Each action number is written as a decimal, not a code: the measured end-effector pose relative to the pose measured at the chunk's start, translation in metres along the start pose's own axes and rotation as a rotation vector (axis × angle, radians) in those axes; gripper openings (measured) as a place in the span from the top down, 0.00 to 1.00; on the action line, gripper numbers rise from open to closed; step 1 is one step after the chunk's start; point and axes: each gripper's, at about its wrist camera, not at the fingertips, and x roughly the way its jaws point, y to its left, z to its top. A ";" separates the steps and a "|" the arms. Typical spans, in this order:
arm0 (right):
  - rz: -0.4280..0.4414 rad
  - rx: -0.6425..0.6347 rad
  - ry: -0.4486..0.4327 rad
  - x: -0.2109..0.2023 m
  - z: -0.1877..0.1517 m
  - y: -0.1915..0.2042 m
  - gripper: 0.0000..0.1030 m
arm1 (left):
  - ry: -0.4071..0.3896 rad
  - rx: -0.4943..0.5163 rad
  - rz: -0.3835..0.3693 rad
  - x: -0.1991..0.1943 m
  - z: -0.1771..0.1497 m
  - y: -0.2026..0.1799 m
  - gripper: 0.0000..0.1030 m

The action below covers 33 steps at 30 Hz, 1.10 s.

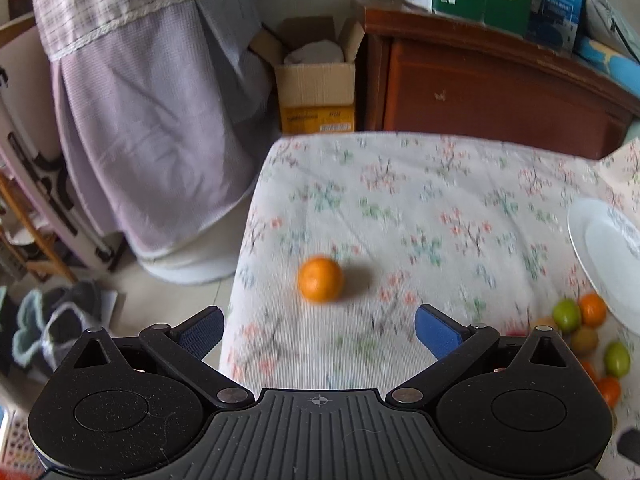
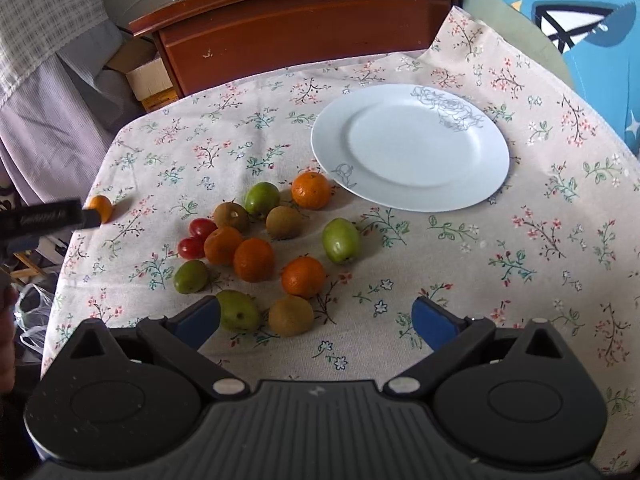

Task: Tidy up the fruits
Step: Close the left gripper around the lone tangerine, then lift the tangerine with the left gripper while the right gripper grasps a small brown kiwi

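Left wrist view: left gripper (image 1: 320, 330) spread wide, empty, blue pads (image 1: 436, 334) either side of a lone orange (image 1: 321, 279) that sits just ahead on the table (image 1: 420, 208) near its left edge, well apart from the pile. Picture is blurred. Plate (image 1: 600, 252) shows at the right edge, a few fruits (image 1: 580, 320) below its rim.

Right wrist view: right gripper (image 2: 316, 318) also wide, empty, hovering over the near side of the pile (image 2: 260, 248) at mid-table: oranges, green fruits, kiwis (image 2: 284, 222), two cherry tomatoes (image 2: 196, 238). A green fruit (image 2: 238, 310) and a kiwi (image 2: 291, 315) lie between its pads (image 2: 434, 322). Plate (image 2: 410, 146) is bare, toward the far right, one orange (image 2: 311, 190) just beside its rim. Lone orange (image 2: 100, 208) at the left edge, left gripper's tip (image 2: 52, 218) partly covering it.

Step in hand, likely: left takes the lone orange. Centre it between the pads, go low, close gently so it doesn't roll off the left edge. Right should pick a fruit at the pile's rim to avoid knocking neighbours.
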 end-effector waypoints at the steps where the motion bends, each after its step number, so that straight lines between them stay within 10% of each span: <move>1: 0.004 0.011 0.000 0.000 0.000 -0.002 0.02 | -0.010 0.002 0.001 0.004 0.002 0.002 0.01; 8: 0.025 0.068 0.007 0.003 0.002 -0.010 0.08 | -0.027 0.063 0.000 0.032 0.009 0.002 0.06; 24: 0.038 0.191 0.008 0.007 0.003 -0.031 0.16 | -0.032 0.096 -0.096 0.053 0.004 0.001 0.71; 33: 0.050 0.197 0.005 0.006 0.002 -0.041 0.16 | -0.009 0.122 -0.163 0.034 -0.009 -0.014 0.71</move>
